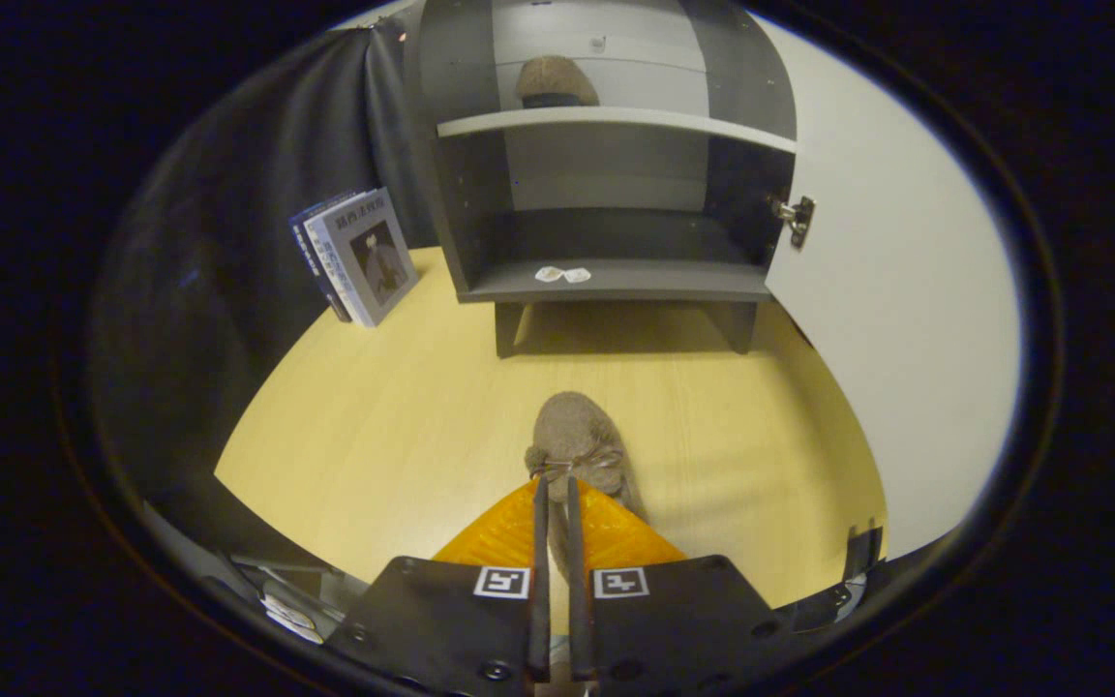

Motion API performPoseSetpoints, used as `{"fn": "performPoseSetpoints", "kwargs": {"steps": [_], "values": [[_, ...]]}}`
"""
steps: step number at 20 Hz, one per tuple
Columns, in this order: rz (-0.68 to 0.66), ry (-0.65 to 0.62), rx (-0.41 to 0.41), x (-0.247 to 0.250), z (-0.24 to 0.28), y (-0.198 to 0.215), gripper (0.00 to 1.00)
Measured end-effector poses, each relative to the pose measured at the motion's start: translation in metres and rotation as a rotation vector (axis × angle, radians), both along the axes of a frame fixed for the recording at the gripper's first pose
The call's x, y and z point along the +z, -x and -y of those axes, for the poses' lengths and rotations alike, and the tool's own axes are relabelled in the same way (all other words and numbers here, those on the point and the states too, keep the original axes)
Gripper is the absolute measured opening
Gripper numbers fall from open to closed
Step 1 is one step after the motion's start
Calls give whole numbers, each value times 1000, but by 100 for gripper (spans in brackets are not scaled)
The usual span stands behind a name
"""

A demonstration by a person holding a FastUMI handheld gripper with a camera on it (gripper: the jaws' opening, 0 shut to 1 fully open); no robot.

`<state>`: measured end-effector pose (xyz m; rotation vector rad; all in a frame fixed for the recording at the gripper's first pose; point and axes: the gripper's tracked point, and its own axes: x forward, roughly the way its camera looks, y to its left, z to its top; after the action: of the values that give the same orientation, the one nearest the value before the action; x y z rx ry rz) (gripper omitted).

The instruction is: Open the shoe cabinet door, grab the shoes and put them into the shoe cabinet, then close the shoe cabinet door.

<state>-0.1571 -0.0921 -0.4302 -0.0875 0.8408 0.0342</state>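
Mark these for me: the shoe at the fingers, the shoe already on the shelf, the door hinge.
shoe at the fingers (572, 436): gripper view, on its toe.
shoe on the upper shelf (556, 79): gripper view, on its upper.
door hinge (796, 218): gripper view, on the metal plate.

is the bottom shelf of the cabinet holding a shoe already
No, the bottom shelf holds only two small white packets; one shoe sits on the upper shelf, the other shoe is pinched in the gripper.

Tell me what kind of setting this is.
Probably a staged home-entryway mock-up: a small grey shoe cabinet with its door open, one shoe shelved, books against dark cloth. The gripper is nearly closed around a second shoe.
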Motion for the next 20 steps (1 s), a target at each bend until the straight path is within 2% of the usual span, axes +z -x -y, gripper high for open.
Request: {"fn": "performPoseSetpoints", "kwargs": {"steps": [8, 13, 18, 20], "values": [[-163, 72, 20, -67, 1, 8, 12], [-191, 107, 22, -79, 6, 4, 13], [-256, 119, 41, -100, 3, 4, 24], [-278, 120, 41, -106, 1, 2, 24]]}}
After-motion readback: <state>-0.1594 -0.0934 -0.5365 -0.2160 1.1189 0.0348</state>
